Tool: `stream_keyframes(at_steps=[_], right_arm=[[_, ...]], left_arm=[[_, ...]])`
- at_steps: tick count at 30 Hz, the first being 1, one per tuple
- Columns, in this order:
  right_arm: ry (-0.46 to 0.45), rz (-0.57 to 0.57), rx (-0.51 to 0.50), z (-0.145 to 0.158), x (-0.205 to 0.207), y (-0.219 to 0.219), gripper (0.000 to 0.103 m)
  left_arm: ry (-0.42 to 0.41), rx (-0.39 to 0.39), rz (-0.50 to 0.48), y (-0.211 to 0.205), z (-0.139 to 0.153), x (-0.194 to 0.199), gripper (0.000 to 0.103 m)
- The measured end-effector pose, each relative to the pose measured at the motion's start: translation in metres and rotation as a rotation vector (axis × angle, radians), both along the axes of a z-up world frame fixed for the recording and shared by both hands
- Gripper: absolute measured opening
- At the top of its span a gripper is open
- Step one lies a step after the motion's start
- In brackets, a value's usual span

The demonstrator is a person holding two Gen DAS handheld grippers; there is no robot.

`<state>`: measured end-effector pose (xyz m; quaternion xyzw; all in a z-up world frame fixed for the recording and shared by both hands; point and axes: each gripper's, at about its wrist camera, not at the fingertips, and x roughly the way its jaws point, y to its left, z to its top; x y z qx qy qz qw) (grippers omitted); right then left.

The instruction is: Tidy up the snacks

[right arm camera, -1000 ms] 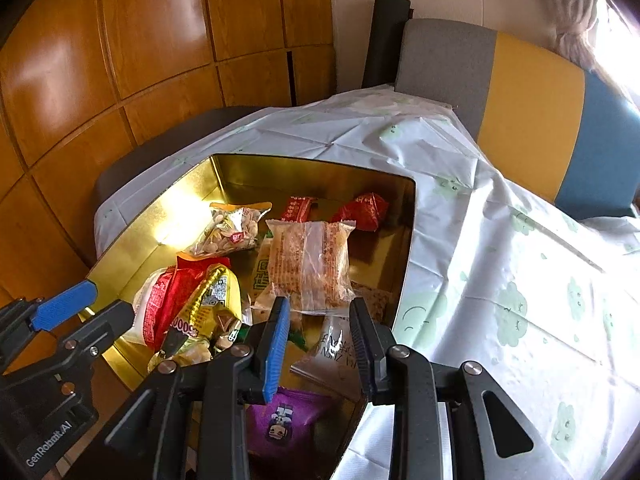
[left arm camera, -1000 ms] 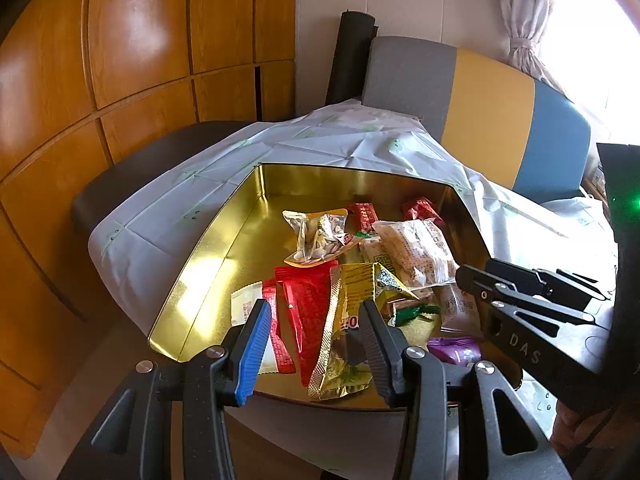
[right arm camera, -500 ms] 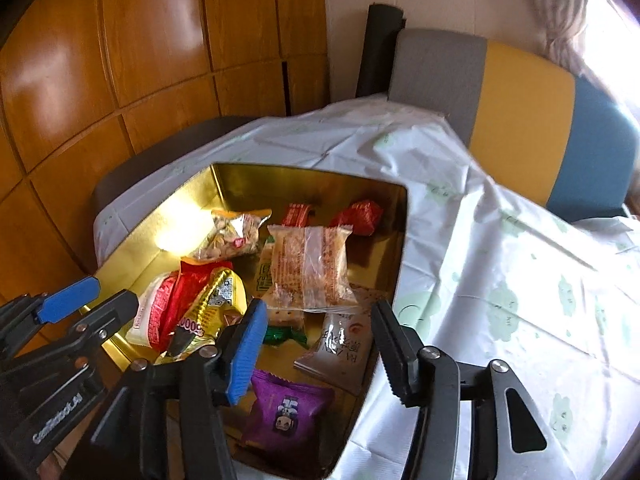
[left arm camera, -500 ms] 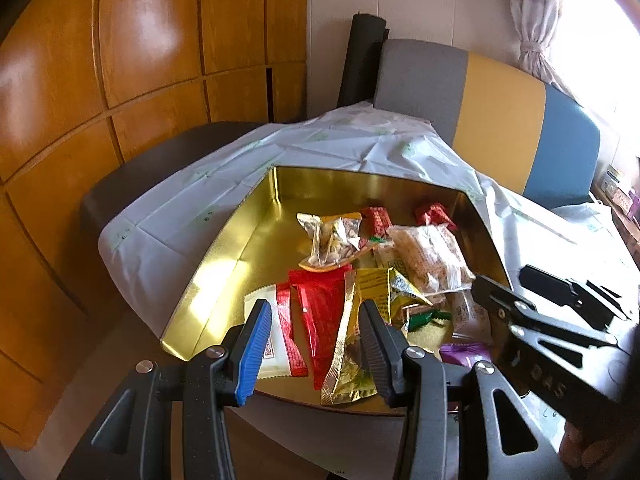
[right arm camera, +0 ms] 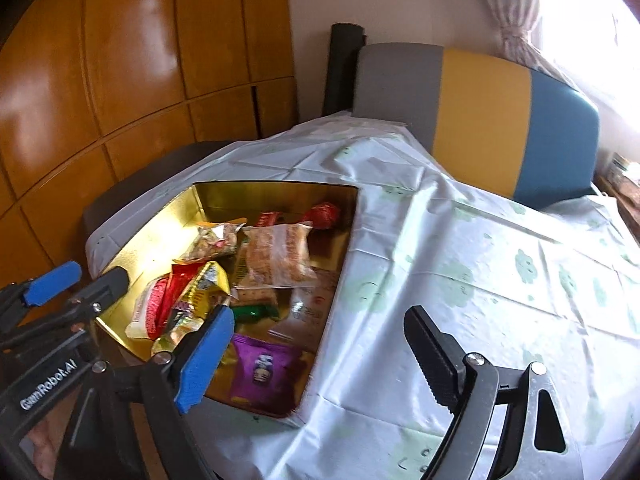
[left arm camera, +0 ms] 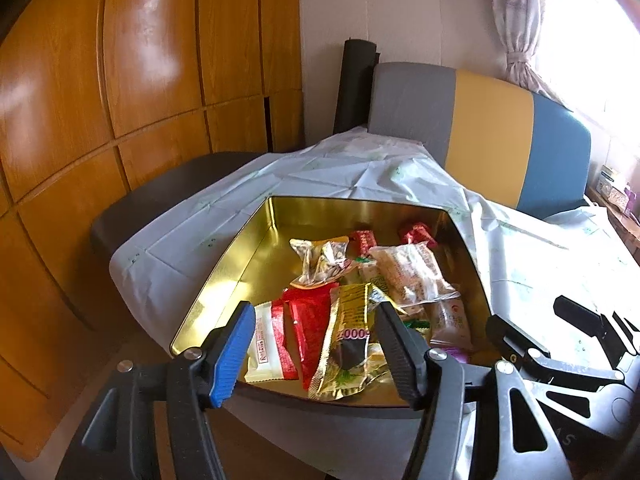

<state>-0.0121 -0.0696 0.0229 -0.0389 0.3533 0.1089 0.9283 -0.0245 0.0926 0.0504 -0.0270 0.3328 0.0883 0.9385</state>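
Note:
A gold tin tray [left arm camera: 240, 264] [right arm camera: 160, 236] on the table holds several snack packets: a clear cracker pack [left arm camera: 408, 272] [right arm camera: 276, 256], a gold wrapper [left arm camera: 348, 336] [right arm camera: 200, 292], a red packet [left arm camera: 310, 320], a nut bag [left arm camera: 322, 264] and a purple packet [right arm camera: 262, 366]. My left gripper [left arm camera: 316, 352] is open and empty, held above the tray's near edge. My right gripper [right arm camera: 320, 354] is open wide and empty, above the tray's near right corner and the tablecloth.
A white tablecloth with green prints [right arm camera: 480, 280] covers the table right of the tray. A grey, yellow and blue chair back [left arm camera: 480, 140] stands behind. Wooden panels [left arm camera: 120, 100] line the left wall. A dark seat [left arm camera: 160, 196] is at the far left.
My right gripper has opened wide and pulled back to the right from over the tray. My left gripper has drawn back a little, still open. The snacks have not moved.

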Motion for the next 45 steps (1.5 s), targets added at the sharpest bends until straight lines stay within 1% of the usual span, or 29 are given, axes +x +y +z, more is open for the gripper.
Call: stream_keyframes(at_steps=[5,18,45], right_arm=[[-0.011,-0.028,-0.004,0.001,-0.005,-0.008,0.089],[-0.027,-0.027,-0.027,0.0,-0.01,-0.006,0.09],[-0.024,-0.026,-0.023,-0.001,-0.011,-0.006,0.091]], left_arm=[[-0.022,0.041,0.027,-0.005,0.003,-0.004,0.063],[-0.021,0.04,0.048,-0.005,0.002,-0.006,0.063],[-0.027,0.049,0.079,0.0,0.003,-0.005,0.063]])
